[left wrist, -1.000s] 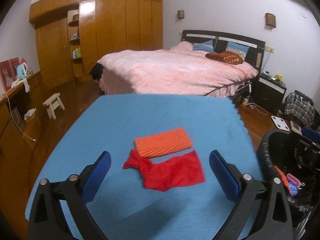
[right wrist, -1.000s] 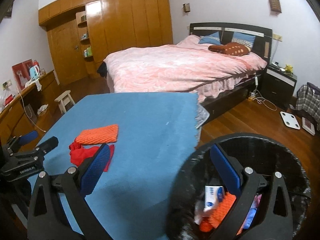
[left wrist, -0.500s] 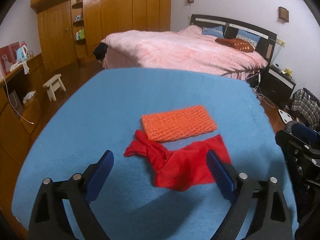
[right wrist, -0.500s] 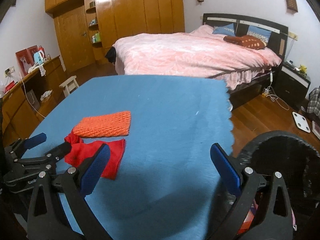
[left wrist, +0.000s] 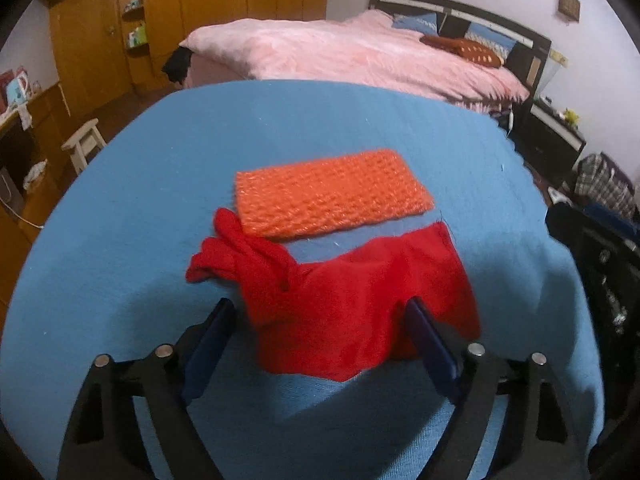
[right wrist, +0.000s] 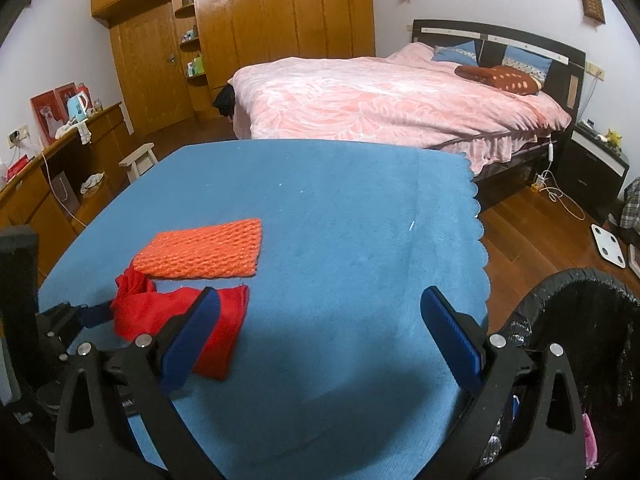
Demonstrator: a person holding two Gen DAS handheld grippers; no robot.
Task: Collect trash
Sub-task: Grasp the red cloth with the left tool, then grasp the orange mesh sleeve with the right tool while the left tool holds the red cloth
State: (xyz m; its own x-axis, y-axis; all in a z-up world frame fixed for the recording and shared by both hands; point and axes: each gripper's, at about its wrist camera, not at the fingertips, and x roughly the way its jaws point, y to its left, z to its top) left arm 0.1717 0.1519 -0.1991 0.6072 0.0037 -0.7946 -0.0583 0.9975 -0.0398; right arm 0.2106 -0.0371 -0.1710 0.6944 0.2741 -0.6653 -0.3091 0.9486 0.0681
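Observation:
A crumpled red cloth point(left wrist: 352, 300) lies on the blue table point(left wrist: 160, 184), with an orange foam net sleeve point(left wrist: 332, 192) just beyond it. My left gripper point(left wrist: 320, 320) is open, its blue pads on either side of the cloth's near edge. In the right wrist view the red cloth point(right wrist: 224, 320) and orange sleeve point(right wrist: 200, 252) lie at left. My right gripper point(right wrist: 320, 316) is open and empty above the table's right part. A black-lined trash bin point(right wrist: 580, 320) stands at the table's right, with trash inside.
A pink bed point(right wrist: 400, 100) stands beyond the table. Wooden wardrobes point(right wrist: 240, 40) line the far wall. A low sideboard point(right wrist: 48, 184) and a small stool point(right wrist: 140, 160) are at left. A black nightstand point(right wrist: 592, 168) and a white scale point(right wrist: 608, 244) are at right.
My left gripper has moved forward and down until its pads flank the red cloth. My right gripper has swung left from above the bin to over the table.

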